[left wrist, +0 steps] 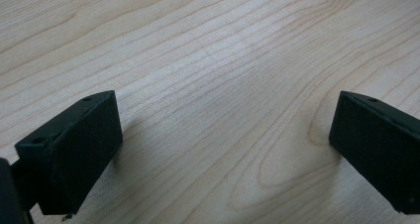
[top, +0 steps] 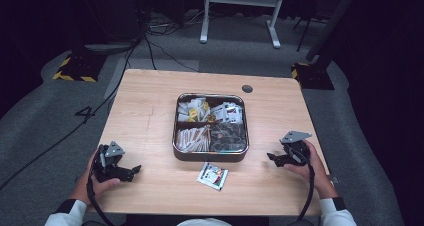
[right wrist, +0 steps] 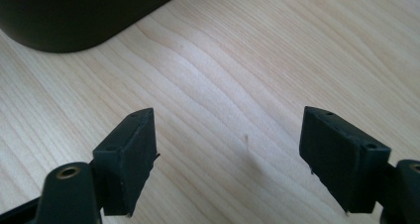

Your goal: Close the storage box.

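A dark square tray with several compartments of small packets sits at the middle of the wooden table. One white packet with red and black print lies loose on the table just in front of the tray. My left gripper rests low at the front left, open, with bare wood between its jaws; its fingertips stand wide apart. My right gripper is at the front right beside the tray, open too, nothing between its fingertips. The tray's dark wall shows at the top left of the right gripper view.
A round grommet hole sits near the table's far edge. Beyond the table are cables on grey carpet, a white frame's legs and yellow-black striped stands. Bare wood lies left and right of the tray.
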### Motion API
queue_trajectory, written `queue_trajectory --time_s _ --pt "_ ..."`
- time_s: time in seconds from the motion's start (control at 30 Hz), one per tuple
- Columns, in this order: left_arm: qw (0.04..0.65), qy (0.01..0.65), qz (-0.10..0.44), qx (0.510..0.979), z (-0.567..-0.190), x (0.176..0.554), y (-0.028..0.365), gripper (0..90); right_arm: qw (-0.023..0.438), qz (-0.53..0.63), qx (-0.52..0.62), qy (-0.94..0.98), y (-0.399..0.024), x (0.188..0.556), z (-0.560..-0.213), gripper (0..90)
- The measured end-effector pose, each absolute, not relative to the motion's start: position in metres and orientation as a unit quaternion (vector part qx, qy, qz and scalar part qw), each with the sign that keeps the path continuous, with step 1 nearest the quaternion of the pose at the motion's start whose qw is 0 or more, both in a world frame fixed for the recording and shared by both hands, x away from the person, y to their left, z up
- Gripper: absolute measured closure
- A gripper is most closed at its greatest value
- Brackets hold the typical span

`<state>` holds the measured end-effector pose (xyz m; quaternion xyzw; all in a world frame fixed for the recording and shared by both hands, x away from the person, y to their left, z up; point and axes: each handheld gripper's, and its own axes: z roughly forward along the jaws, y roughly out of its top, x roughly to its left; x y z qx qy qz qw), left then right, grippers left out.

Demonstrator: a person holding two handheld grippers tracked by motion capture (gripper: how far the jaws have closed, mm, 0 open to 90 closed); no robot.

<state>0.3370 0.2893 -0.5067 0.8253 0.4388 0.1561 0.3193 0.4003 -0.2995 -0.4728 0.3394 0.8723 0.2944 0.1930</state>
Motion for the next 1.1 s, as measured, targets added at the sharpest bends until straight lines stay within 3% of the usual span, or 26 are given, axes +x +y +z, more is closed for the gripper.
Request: queue_trajectory --time_s 0.7,1.1 --pt "0.319 0.439 0.154 0.826 -0.507 0.338 0.289 0.1 0.172 0.328 0.392 0.842 -0.338 0.378 -0.496 21.3" --pt "0.320 0.440 0.155 0.825 -0.507 0.338 0.289 0.2 0.182 0.362 0.401 0.822 -0.346 0.372 -0.504 20.0"
